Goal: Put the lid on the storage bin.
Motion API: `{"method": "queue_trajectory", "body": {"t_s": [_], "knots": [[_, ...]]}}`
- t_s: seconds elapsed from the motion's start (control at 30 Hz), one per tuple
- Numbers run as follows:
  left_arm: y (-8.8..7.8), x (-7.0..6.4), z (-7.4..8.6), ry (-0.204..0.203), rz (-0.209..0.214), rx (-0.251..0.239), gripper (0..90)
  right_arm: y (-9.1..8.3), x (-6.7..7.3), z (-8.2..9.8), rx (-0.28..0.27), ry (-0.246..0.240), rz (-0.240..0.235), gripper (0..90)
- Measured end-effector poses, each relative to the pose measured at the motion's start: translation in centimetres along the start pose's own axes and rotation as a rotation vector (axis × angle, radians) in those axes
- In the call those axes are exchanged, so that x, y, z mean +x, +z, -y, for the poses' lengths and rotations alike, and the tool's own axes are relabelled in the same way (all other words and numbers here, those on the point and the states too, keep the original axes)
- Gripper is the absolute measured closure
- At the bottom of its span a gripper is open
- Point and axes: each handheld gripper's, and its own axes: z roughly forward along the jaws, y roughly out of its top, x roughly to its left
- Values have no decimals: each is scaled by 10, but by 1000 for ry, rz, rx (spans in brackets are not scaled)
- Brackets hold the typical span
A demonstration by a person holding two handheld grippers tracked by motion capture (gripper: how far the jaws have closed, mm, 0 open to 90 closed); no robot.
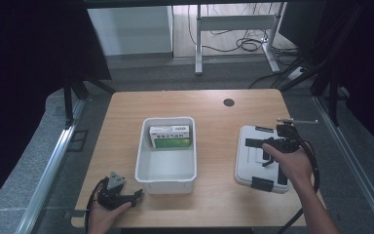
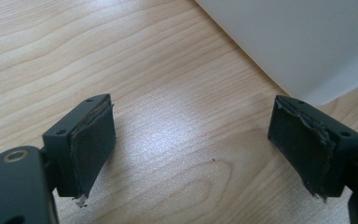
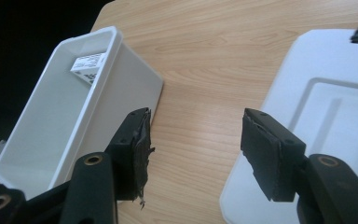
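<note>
Light wooden table carries a white rectangular plastic bin at centre. Inside the bin, against its far wall, lies a green-and-white cardboard box. A white flat plastic lid with black clips lies near the right edge of the table, apart from the bin. Left tongs rest at the near left corner, just beside the bin's near corner, jaws spread wide over bare wood, holding nothing. Right tongs are over the lid's edge facing the bin, jaws spread, holding nothing.
</note>
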Motion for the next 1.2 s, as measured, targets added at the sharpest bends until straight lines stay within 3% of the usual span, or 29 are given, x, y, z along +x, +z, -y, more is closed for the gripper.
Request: {"method": "queue_trajectory", "body": {"t_s": [0.77, 1.2], "knots": [[0, 0, 0, -2, 1, 1, 148, -12, -30, -17, -11, 68, 104, 428], [0, 0, 0, -1, 1, 2, 146, -5, -56, -20, 33, 122, 187, 446]]}}
